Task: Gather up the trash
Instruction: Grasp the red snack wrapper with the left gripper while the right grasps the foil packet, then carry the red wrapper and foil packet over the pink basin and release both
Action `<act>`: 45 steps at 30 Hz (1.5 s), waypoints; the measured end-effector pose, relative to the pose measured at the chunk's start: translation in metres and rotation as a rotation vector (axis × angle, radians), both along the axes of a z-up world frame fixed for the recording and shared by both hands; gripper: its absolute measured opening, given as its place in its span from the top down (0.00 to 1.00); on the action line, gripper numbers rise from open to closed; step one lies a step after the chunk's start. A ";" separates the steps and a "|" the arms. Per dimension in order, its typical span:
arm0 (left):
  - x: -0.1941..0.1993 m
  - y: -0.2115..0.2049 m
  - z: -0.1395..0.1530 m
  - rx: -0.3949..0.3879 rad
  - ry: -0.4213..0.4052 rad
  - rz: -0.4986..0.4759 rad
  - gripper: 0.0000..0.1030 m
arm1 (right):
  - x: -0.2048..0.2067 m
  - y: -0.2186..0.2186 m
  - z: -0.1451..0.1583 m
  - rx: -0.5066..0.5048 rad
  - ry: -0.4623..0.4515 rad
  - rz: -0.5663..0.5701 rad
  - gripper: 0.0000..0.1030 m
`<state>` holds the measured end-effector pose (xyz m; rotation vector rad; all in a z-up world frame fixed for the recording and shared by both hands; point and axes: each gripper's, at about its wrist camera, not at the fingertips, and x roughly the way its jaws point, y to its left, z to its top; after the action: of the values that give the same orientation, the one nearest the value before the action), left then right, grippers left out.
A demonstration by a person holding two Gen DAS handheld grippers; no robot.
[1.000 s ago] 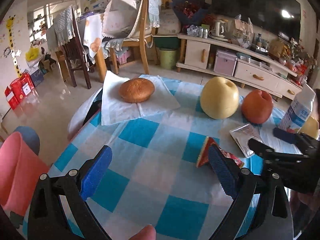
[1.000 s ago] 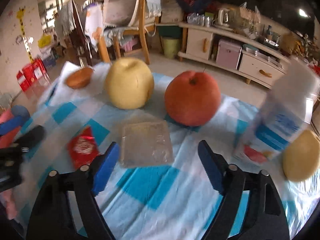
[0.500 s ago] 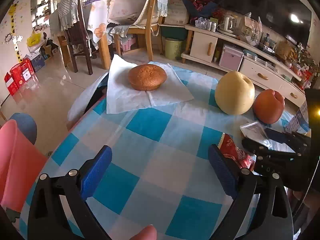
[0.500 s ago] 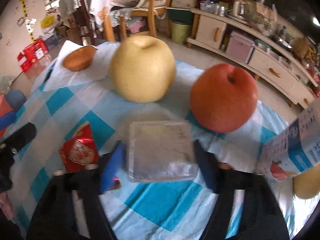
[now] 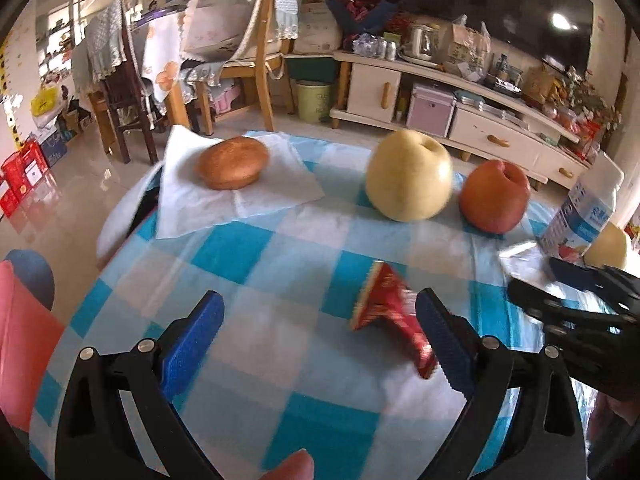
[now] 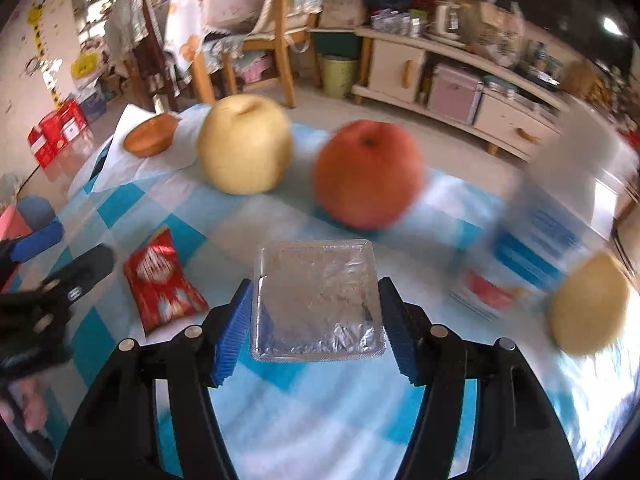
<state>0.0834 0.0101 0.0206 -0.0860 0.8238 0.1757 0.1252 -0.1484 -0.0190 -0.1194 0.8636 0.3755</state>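
Foil tray (image 6: 318, 300) between right fingers (image 6: 234, 322)

A bun (image 5: 232, 162) on a napkin (image 5: 224, 196) lies left of the pear (image 5: 408, 180) and apple (image 5: 494, 196).

A home living room: TV cabinet (image 5: 460, 92), dark television (image 5: 500, 4), draped dining chairs (image 5: 240, 36).

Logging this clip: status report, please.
Right gripper shut on foil tray. Left gripper open, red wrapper by its right finger. Nothing blocking.
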 end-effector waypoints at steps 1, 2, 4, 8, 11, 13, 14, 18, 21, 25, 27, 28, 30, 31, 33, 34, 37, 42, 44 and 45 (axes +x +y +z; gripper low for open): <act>0.003 -0.006 -0.002 0.014 0.008 -0.005 0.07 | -0.007 -0.011 0.002 0.007 -0.004 -0.012 0.39; 0.007 -0.013 -0.004 0.031 0.017 -0.005 0.07 | -0.013 -0.021 0.004 0.009 -0.009 -0.023 0.39; 0.014 -0.023 -0.008 0.042 0.025 -0.001 0.07 | -0.021 -0.036 0.005 0.016 -0.015 -0.036 0.39; 0.020 -0.039 -0.019 0.051 0.056 -0.002 0.07 | -0.029 -0.055 0.008 0.052 -0.021 -0.045 0.39; 0.025 -0.050 -0.027 0.066 0.085 -0.014 0.07 | -0.032 -0.058 0.009 0.066 -0.029 -0.039 0.39; 0.030 -0.052 -0.031 0.054 0.109 -0.014 0.08 | -0.033 -0.059 0.009 0.074 -0.027 -0.037 0.39; 0.031 -0.051 -0.032 0.046 0.115 -0.002 0.15 | -0.033 -0.060 0.009 0.082 -0.025 -0.036 0.39; 0.030 -0.057 -0.031 0.041 0.102 0.001 0.34 | -0.035 -0.062 0.010 0.094 -0.023 -0.034 0.39; 0.027 -0.063 -0.029 0.075 0.094 -0.003 0.47 | -0.035 -0.062 0.010 0.098 -0.022 -0.033 0.39; 0.022 -0.057 -0.028 0.044 0.086 0.002 0.52 | -0.036 -0.062 0.010 0.101 -0.022 -0.032 0.39; 0.018 -0.052 -0.027 0.019 0.080 0.000 0.53 | -0.037 -0.061 0.011 0.108 -0.020 -0.030 0.39; 0.015 -0.047 -0.027 0.002 0.075 0.000 0.54 | -0.038 -0.060 0.011 0.108 -0.020 -0.028 0.39; 0.011 -0.041 -0.026 -0.009 0.072 -0.003 0.54 | -0.038 -0.059 0.012 0.109 -0.021 -0.026 0.39; 0.009 -0.037 -0.026 -0.016 0.071 -0.004 0.54 | -0.039 -0.058 0.013 0.113 -0.022 -0.023 0.39; 0.002 -0.026 -0.023 -0.029 0.057 -0.002 0.54 | -0.040 -0.054 0.015 0.119 -0.025 -0.017 0.39; -0.001 -0.021 -0.021 -0.032 0.047 -0.002 0.54 | -0.041 -0.052 0.016 0.120 -0.026 -0.015 0.39; -0.013 -0.006 -0.009 -0.036 -0.001 -0.004 0.54 | -0.045 -0.046 0.019 0.126 -0.032 -0.002 0.39; -0.042 0.029 0.025 -0.035 -0.099 0.016 0.54 | -0.056 -0.028 0.034 0.133 -0.060 0.039 0.39; -0.055 0.045 0.039 -0.041 -0.122 0.029 0.54 | -0.064 -0.012 0.044 0.140 -0.076 0.069 0.39; -0.065 0.058 0.048 -0.042 -0.142 0.039 0.54 | -0.068 -0.005 0.048 0.143 -0.083 0.083 0.39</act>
<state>0.0187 0.0682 0.0691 -0.1525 0.6845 0.1873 0.0575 -0.1533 0.0290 -0.0382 0.7491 0.5056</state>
